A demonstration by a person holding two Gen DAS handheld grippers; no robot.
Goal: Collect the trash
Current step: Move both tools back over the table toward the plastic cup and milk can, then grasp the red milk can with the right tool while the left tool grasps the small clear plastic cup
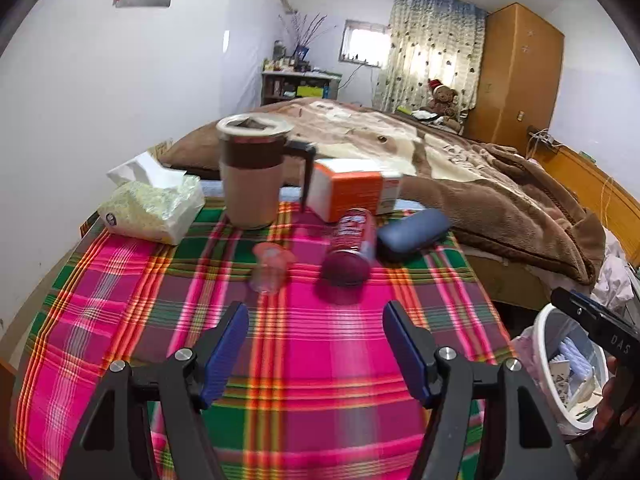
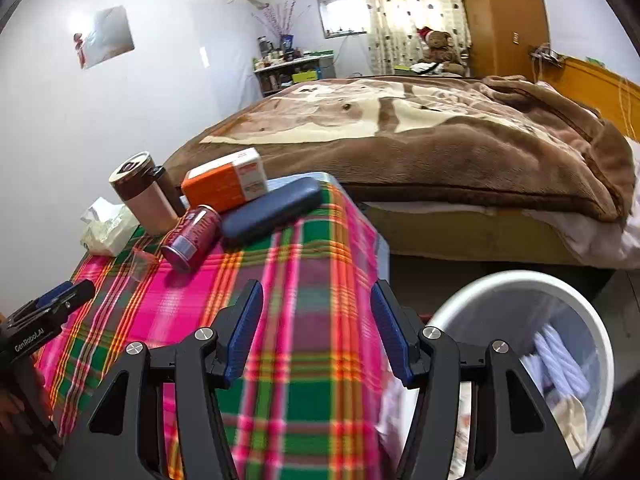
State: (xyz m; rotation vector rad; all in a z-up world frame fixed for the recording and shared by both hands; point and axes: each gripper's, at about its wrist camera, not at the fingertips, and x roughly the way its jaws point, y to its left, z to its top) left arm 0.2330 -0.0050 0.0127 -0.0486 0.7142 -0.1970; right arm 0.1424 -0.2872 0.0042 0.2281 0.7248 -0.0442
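Note:
A red drink can [image 1: 350, 248] lies on its side on the plaid tablecloth [image 1: 320, 360], with a clear plastic cup [image 1: 269, 267] tipped over to its left. My left gripper [image 1: 315, 308] hovers open just short of them, nothing between its blue pads. A white trash bin [image 2: 516, 280] stands on the floor off the table's right edge and holds paper scraps. My right gripper [image 2: 317, 287] is open and empty over the table's right edge, beside the bin. The can [image 2: 192, 238] and the cup [image 2: 140, 262] lie far to its left.
Behind the can stand a lidded brown mug [image 1: 254, 172], an orange box [image 1: 348, 188], a blue glasses case [image 1: 414, 232] and a tissue pack [image 1: 154, 208]. A bed with a brown blanket [image 2: 440, 136] runs along the table's far side. A white wall closes the left.

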